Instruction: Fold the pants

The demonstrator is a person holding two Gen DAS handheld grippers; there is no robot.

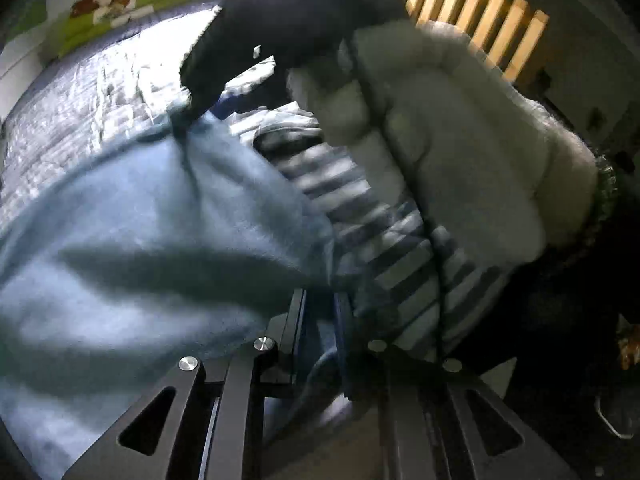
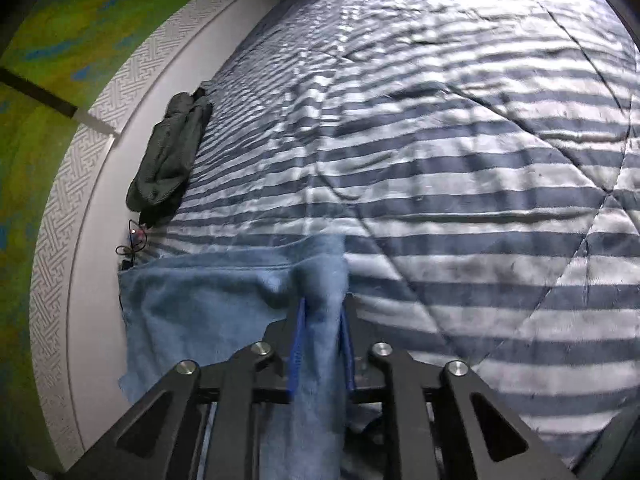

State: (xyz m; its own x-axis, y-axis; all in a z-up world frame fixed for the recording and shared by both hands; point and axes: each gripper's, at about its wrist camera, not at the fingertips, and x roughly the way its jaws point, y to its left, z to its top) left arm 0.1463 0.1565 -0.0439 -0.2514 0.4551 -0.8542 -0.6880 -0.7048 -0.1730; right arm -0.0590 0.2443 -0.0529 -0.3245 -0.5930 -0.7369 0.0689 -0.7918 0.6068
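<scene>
Light blue fleece pants (image 1: pixel 132 216) fill the left half of the left wrist view, lifted and bunched. My left gripper (image 1: pixel 320 308) is shut on a fold of them between its blue pads. Farther off, my right gripper (image 1: pixel 191 114) shows as a dark shape pinching another part of the same cloth. In the right wrist view the pants (image 2: pixel 200 308) lie partly on the striped quilt (image 2: pixel 460 184), and my right gripper (image 2: pixel 322 308) is shut on a raised ridge of the fabric.
A person in a white puffy jacket (image 1: pixel 452 140) leans over the bed at the right. A dark green garment (image 2: pixel 170 160) and a thin cable (image 2: pixel 132 244) lie by the bed's white patterned edge (image 2: pixel 76 208). Wooden slats (image 1: pixel 480 16) stand behind the person.
</scene>
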